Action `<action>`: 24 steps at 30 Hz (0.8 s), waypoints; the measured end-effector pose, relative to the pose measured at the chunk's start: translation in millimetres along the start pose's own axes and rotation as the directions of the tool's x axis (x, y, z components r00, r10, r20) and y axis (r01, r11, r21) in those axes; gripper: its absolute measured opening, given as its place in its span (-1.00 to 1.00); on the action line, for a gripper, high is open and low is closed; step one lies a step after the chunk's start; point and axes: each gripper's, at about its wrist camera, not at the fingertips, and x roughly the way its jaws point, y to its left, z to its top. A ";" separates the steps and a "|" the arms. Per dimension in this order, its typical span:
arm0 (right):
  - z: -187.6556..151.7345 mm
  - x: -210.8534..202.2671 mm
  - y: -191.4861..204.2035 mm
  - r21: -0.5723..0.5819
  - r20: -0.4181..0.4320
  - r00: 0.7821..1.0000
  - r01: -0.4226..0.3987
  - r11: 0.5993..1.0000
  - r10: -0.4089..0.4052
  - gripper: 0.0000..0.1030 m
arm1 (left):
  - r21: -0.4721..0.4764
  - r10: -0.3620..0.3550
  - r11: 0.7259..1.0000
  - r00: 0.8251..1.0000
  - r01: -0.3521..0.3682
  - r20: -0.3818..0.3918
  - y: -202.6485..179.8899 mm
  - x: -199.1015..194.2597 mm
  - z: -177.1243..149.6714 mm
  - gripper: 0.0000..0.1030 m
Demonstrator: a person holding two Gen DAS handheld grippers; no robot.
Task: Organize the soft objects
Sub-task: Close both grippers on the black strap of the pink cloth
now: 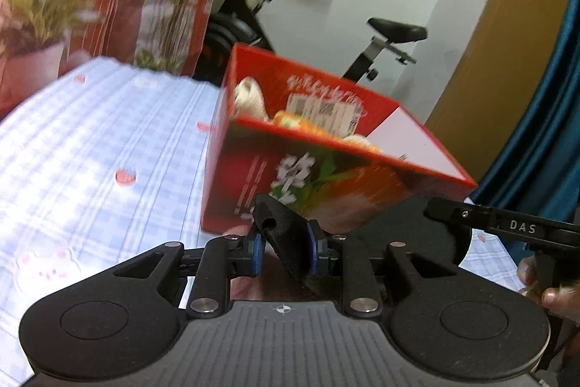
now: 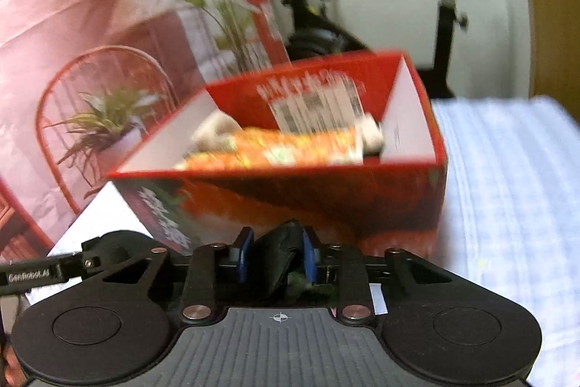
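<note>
Two grippers each pinch a black fabric piece between blue pads. The left gripper (image 1: 283,251) has its pads pressed on a dark, floppy black cloth (image 1: 286,242) that folds between them; the right gripper (image 2: 275,258) is clamped on what looks like the other end of the same cloth (image 2: 281,251), though I cannot tell for certain that it is one piece. It seems light and limp, so it will sag between the grips and needs holding near its edges to stay spread.

Just beyond the fingers stands the red cardboard box (image 1: 253,169), open-topped, on a pale checked tablecloth (image 1: 108,133). Inside lie a cream knitted item (image 1: 248,97) and an orange printed soft item (image 2: 282,147), both probably light and squashy.

Readable writing: "DAS" on the right gripper's arm (image 1: 522,226) and "GenRobot.AI" on the left gripper's arm (image 2: 29,276). The box's white characters and its barcode label (image 2: 319,107) are too blurred to read.
</note>
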 end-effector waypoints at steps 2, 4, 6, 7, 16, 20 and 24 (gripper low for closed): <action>1.5 -14.1 7.7 -0.042 0.047 0.999 -0.004 0.999 0.006 -0.58 | 0.037 0.001 0.999 1.000 -0.002 0.022 -7.0 -9.8 3.3 -0.51; 1.8 -27.3 15.3 -0.075 0.083 0.996 -0.005 0.997 0.011 -0.60 | 0.063 0.001 0.998 0.999 -0.003 0.034 -13.6 -17.0 3.9 -0.51; 1.5 -37.8 22.1 -0.095 0.110 0.994 -0.006 0.995 0.017 -0.60 | 0.079 -0.010 0.997 0.999 0.007 0.038 -17.4 -21.8 2.7 -0.51; -0.5 -42.3 24.9 -0.104 0.122 0.992 0.000 0.995 0.013 -0.60 | 0.089 -0.018 0.996 0.999 0.014 0.037 -19.8 -24.1 1.2 -0.51; -54.3 -50.3 34.5 -0.204 0.139 0.983 0.148 0.968 -0.121 -0.61 | 0.102 -0.018 0.994 0.995 0.028 -0.099 -19.0 -6.3 -31.8 -0.51; -65.4 -50.7 24.2 -0.137 0.124 0.984 0.146 0.980 -0.129 -0.61 | 0.061 -0.015 0.998 0.990 0.024 -0.140 -6.8 0.9 -37.6 -0.51; -72.6 -47.7 22.3 -0.129 0.119 0.984 0.149 0.981 -0.134 -0.61 | 0.065 -0.008 0.998 0.989 0.018 -0.147 -5.7 4.2 -37.5 -0.51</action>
